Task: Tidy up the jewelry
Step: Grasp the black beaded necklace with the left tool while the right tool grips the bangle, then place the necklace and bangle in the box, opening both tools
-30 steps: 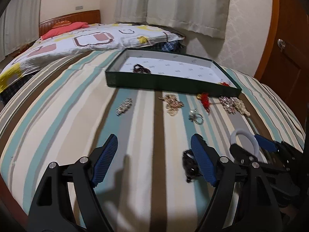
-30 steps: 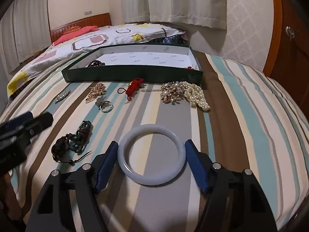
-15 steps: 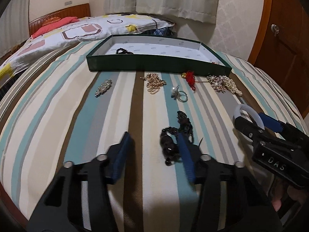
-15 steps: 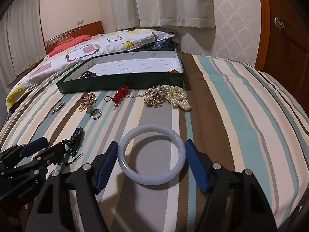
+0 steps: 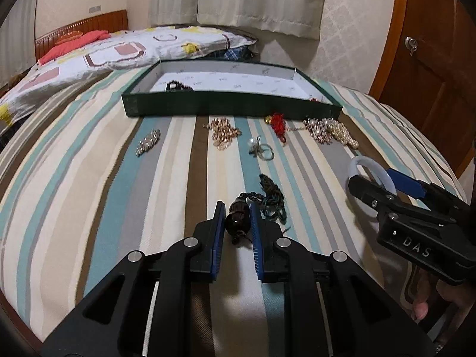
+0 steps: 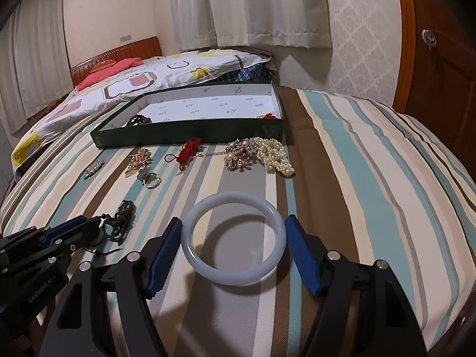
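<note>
My left gripper (image 5: 236, 223) is shut on the dark bead end of a dark braided cord bracelet (image 5: 269, 196) that lies on the striped bed cover. My right gripper (image 6: 233, 244) is shut on a pale white bangle (image 6: 205, 267) and holds it flat between the blue pads; it also shows in the left wrist view (image 5: 372, 175). A green tray (image 5: 226, 105) with a white floor stands farther back and holds a dark bead bracelet (image 5: 177, 85) and a red piece (image 6: 266, 116).
In front of the tray lie a silver brooch (image 5: 147, 142), a gold chain (image 5: 223, 132), a pearl ring (image 5: 261, 150), a red knot cord (image 5: 278, 123) and a pearl cluster (image 5: 330, 129). A patterned quilt (image 5: 125, 50) lies behind, a wooden door (image 5: 431, 59) at right.
My left gripper moved forward and right to the dark cord bracelet and closed on its bead end. My right gripper kept hold of the bangle and lifted slightly.
</note>
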{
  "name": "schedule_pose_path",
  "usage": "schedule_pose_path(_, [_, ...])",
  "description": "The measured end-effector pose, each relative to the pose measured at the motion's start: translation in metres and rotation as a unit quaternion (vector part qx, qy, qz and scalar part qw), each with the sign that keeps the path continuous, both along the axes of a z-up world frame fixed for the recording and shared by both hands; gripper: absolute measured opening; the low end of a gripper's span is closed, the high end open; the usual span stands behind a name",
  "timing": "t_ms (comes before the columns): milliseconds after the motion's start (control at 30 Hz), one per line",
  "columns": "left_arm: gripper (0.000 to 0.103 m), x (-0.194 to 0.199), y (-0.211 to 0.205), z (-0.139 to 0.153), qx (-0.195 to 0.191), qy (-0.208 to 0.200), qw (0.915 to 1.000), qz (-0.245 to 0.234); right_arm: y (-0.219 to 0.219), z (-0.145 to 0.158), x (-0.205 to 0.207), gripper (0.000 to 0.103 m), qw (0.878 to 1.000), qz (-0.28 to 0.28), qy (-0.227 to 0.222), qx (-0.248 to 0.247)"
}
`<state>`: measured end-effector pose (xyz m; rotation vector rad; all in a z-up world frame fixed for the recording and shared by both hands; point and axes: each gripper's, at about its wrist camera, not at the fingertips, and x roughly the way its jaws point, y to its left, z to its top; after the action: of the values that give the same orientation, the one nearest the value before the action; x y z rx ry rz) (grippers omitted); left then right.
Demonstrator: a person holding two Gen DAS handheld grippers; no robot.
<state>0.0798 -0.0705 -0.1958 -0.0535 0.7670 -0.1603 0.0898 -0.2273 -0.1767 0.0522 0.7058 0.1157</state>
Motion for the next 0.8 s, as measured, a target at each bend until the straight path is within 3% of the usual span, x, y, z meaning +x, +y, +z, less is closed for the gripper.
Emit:
schedule_pose_path(467, [0.017,0.005,0.005,0.041,0.001,-0.077,0.997,0.004,0.004,0.024,0.003,0.069,0.999,0.005,-0.034,-0.001])
schedule_pose_path(800, [0.017,0.044,0.013,0.077,-0.021,-0.118,0.9925,0.022,0.008,0.059,0.037,0.069,0.997,0.011,-0.076,0.001])
